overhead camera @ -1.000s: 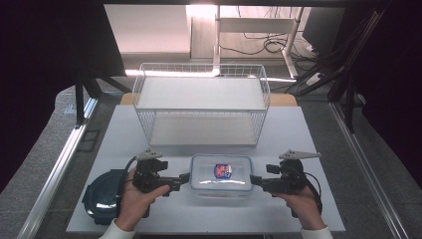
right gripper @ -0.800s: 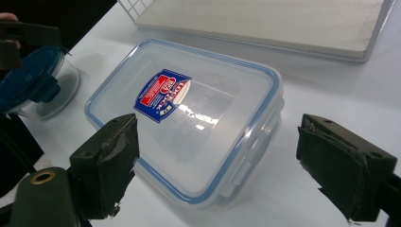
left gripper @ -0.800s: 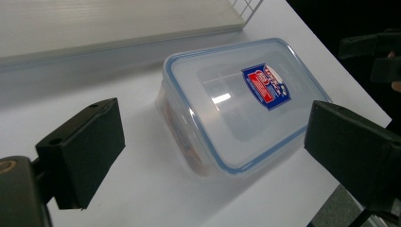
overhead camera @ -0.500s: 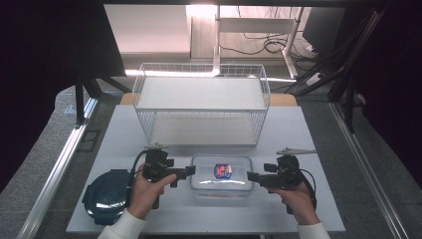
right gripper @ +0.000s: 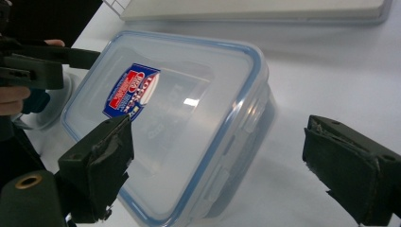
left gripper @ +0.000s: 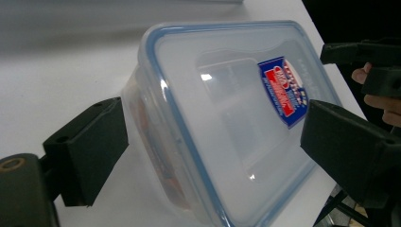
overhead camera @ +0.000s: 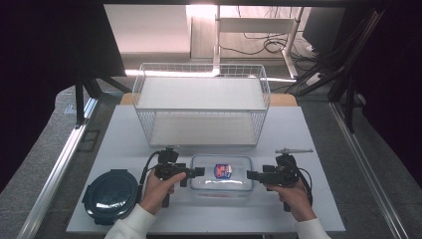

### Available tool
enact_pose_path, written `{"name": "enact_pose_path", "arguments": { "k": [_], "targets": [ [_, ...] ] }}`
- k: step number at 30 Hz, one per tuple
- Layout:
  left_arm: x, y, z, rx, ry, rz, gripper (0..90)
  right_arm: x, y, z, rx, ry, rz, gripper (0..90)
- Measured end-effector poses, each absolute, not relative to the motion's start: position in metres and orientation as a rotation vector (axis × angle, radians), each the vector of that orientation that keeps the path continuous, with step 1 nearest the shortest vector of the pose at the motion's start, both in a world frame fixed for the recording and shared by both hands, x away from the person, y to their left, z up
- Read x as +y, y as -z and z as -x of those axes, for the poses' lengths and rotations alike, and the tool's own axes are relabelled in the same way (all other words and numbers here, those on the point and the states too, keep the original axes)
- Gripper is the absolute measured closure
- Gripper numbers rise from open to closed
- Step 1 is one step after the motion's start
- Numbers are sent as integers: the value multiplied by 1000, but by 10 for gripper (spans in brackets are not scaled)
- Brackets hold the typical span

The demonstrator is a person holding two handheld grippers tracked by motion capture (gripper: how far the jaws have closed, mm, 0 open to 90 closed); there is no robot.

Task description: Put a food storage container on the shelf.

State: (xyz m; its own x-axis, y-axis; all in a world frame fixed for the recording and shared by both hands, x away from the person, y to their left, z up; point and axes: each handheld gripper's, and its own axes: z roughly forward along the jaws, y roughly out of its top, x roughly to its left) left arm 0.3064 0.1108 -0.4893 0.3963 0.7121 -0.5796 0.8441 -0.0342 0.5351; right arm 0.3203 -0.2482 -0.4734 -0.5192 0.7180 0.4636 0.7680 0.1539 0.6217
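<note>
The box [overhead camera: 222,178] lies lidded on the table [overhead camera: 323,209], near its front edge, long axis running left to right between the two claws; the left gripper [overhead camera: 193,172] stands at its left end, jaws parted astride that end; the right gripper [overhead camera: 253,176] faces the right end, jaws likewise released, gripping nothing; both look equally near; basket [overhead camera: 201,107] behind, round lid [overhead camera: 110,195] well left, bare table in front
</note>
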Motion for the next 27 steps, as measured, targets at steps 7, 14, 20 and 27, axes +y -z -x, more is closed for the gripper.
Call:
{"name": "enact_pose_path", "arguments": {
  "k": [7, 14, 20, 27],
  "targets": [
    [104, 499, -313, 1369, 254, -1783, 85, -244, 489, -329, -2213, 1296, 1488, 79],
    [104, 510, -316, 1386, 376, -1720, 104, -235, 498, -334, -2171, 1256, 1491, 73],
    [105, 515, -315, 1385, 392, -1733, 135, -230, 504, -335, -2144, 1223, 1484, 73],
    [108, 514, -314, 1382, 399, -1735, 179, -231, 508, -336, -2096, 1195, 1509, 115]
  ]
}}
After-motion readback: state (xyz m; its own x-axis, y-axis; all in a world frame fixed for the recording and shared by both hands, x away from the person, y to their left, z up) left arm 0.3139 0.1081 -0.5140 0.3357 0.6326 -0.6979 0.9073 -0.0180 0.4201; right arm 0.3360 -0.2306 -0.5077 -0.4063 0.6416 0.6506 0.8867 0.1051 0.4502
